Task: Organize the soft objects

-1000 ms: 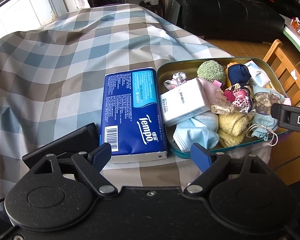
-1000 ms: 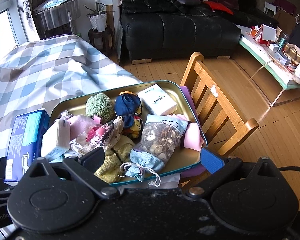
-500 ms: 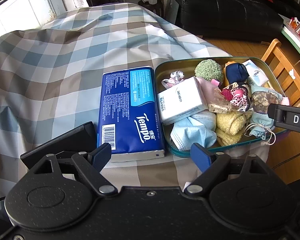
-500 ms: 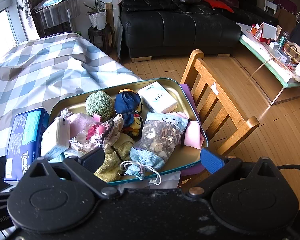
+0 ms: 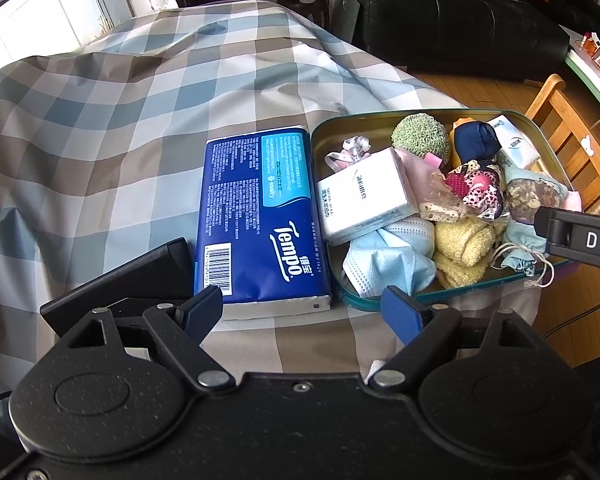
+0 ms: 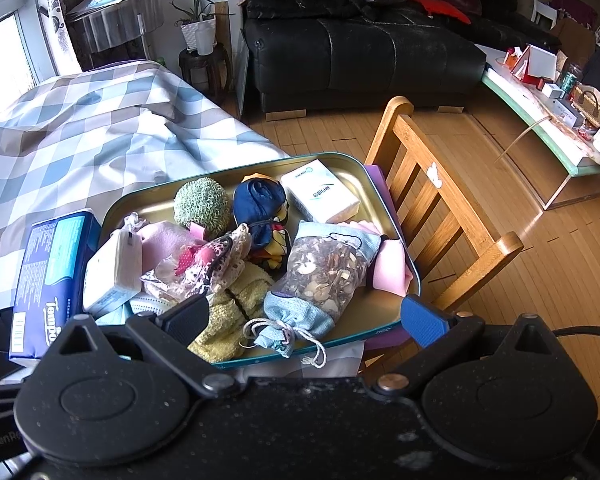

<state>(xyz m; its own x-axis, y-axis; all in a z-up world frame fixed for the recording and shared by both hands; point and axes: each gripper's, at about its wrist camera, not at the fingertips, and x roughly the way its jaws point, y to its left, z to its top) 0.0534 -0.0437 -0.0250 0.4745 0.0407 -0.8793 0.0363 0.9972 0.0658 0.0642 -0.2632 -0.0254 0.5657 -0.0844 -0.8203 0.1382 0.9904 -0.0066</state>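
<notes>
Left wrist view: both grippers' fingers apart, empty; tray (image 5: 556,156) overhangs table edge nr chair (image 6: 452,216), tablecloth (image 5: 120,120) bare left.

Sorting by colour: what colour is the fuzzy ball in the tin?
Green ball, clearest in the right wrist view.

Blue tissue pack (image 5: 260,220), teal-rimmed gold tray (image 6: 384,330), green ball (image 6: 202,202) (nubby), blue-tan checked cloth (image 5: 140,92), yellow towel (image 5: 462,250)

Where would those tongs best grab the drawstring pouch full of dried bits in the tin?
Probably across the gathered neck of the drawstring pouch, just above the cord. That end is narrow, lies at the near edge of the tin tray and points toward the right tongs, which are open. Coming down from above the near rim avoids the yellow knit cloth beside it.
</notes>
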